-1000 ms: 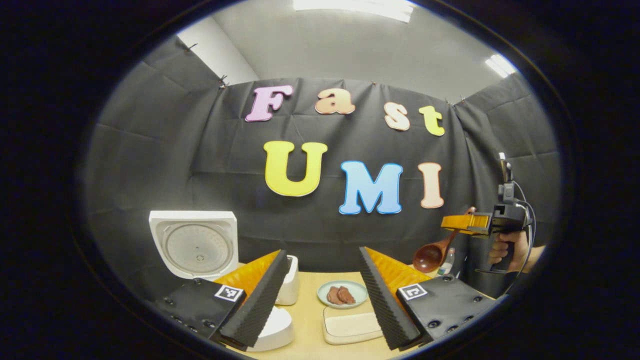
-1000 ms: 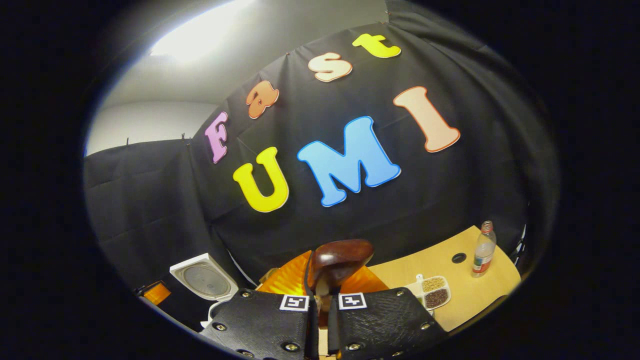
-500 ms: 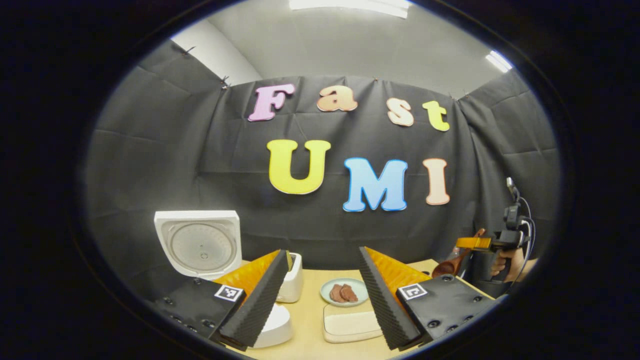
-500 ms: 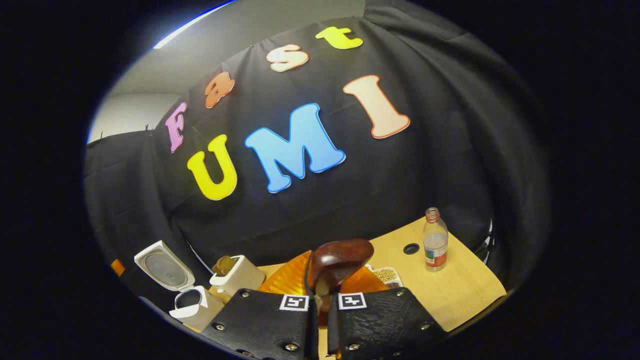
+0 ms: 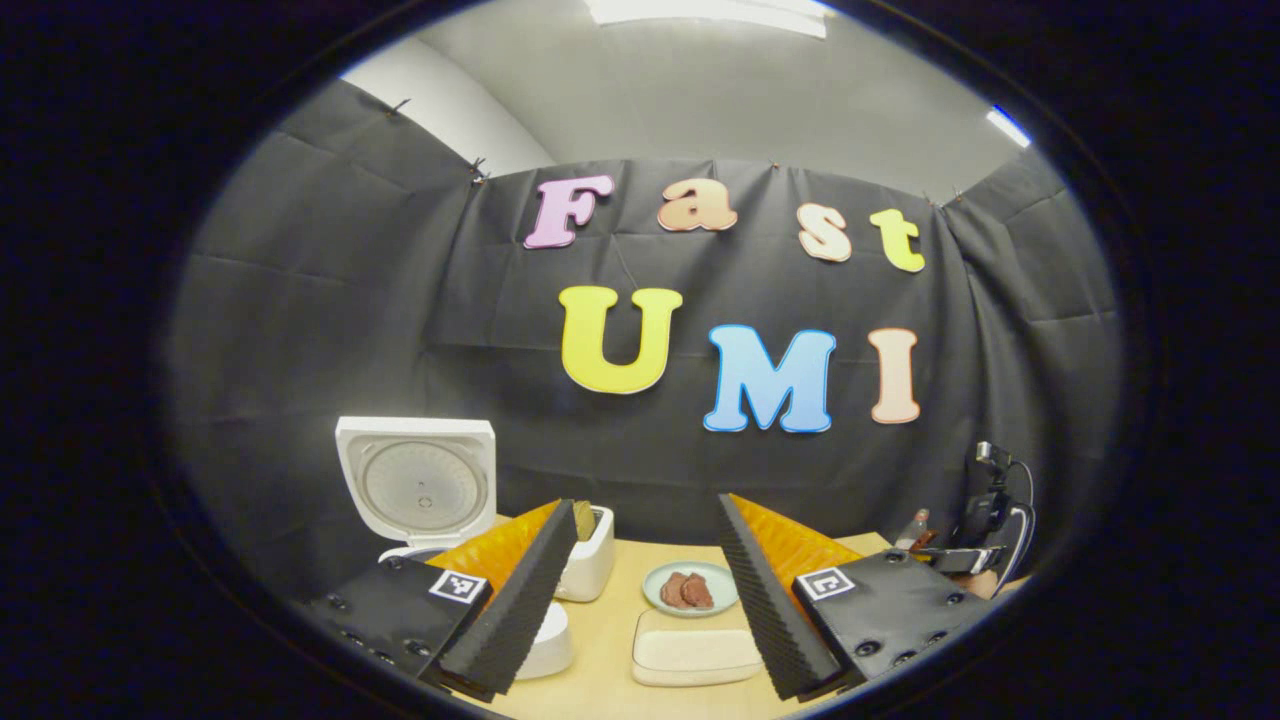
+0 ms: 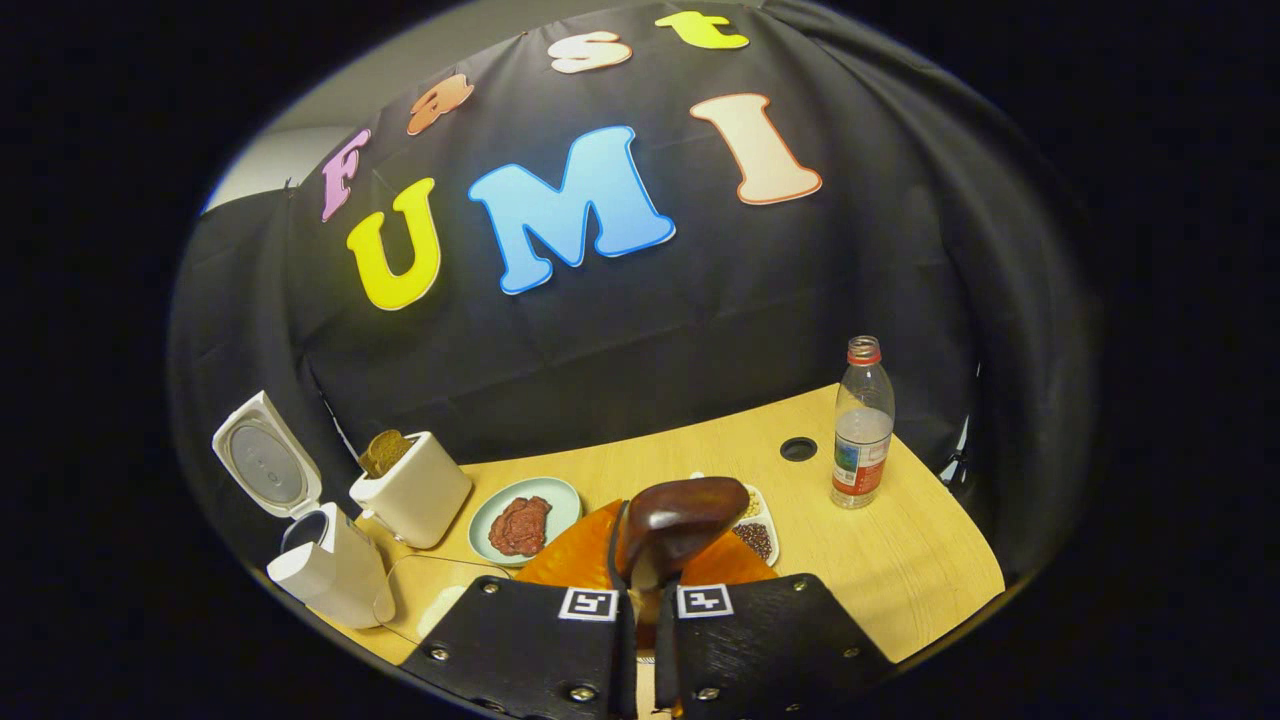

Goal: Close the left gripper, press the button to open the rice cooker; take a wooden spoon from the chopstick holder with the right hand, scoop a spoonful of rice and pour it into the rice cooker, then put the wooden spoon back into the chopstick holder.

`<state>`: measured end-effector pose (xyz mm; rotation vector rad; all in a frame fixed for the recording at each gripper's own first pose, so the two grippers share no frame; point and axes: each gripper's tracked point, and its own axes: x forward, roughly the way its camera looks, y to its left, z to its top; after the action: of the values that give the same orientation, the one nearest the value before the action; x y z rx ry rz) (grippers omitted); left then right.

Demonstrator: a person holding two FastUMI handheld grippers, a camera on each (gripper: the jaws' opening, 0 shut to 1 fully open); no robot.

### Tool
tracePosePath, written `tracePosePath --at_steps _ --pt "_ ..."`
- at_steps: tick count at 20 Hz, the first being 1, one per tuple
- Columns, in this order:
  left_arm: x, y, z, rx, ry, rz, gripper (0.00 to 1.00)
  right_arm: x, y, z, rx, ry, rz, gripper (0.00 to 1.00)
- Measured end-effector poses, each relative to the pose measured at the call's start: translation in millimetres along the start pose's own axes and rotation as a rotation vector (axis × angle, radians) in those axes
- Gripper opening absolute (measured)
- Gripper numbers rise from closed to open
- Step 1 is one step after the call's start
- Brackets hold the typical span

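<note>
Clamping the dark brown wooden spoon (image 6: 672,528) by its handle, the right gripper (image 6: 645,610) hung above the pale wooden table (image 6: 920,570), the spoon's long axis running forward, bowl outward. The left gripper (image 5: 648,585) stood with fingers apart. Beyond, the white rice cooker (image 5: 420,500) stood open, lid upright.

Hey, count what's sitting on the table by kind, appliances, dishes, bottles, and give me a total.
Appliances: 2, the rice cooker and the toaster
Dishes: 2, the plate and the divided grain dish
Bottles: 1, the water bottle
Boards: 1, the pale board
Total: 6
</note>
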<state>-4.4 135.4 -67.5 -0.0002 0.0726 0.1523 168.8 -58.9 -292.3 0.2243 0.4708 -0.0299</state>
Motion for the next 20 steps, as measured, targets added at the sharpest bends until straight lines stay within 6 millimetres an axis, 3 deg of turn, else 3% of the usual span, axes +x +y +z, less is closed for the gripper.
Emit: tracePosePath --at_steps 6,9,11,13,15,16,20 --pt "-25 16 -12 0.002 0.033 0.093 0.96 23 -10 -30 -0.037 0.046 -0.034 0.07" --pt "-25 19 -20 -0.010 0.047 0.099 0.97 22 -15 -48 -0.007 0.072 -0.028 0.08" --pt "-19 22 -18 -0.006 0.040 0.081 0.96 17 -25 -60 -0.017 0.084 -0.058 0.13" --pt "-10 24 -14 -0.008 0.032 0.052 0.96 8 -37 -67 -0.054 0.110 -0.106 0.26" --pt "1 29 -9 -0.016 0.016 0.021 0.97 -2 -58 -59 -0.094 0.091 -0.198 0.73" --pt "7 34 -6 -0.016 0.009 0.014 0.98 -17 -61 -46 -0.095 0.059 -0.221 0.97" --pt "33 66 4 -0.054 0.007 0.020 0.96 -64 -58 28 -0.126 -0.132 -0.297 0.98"
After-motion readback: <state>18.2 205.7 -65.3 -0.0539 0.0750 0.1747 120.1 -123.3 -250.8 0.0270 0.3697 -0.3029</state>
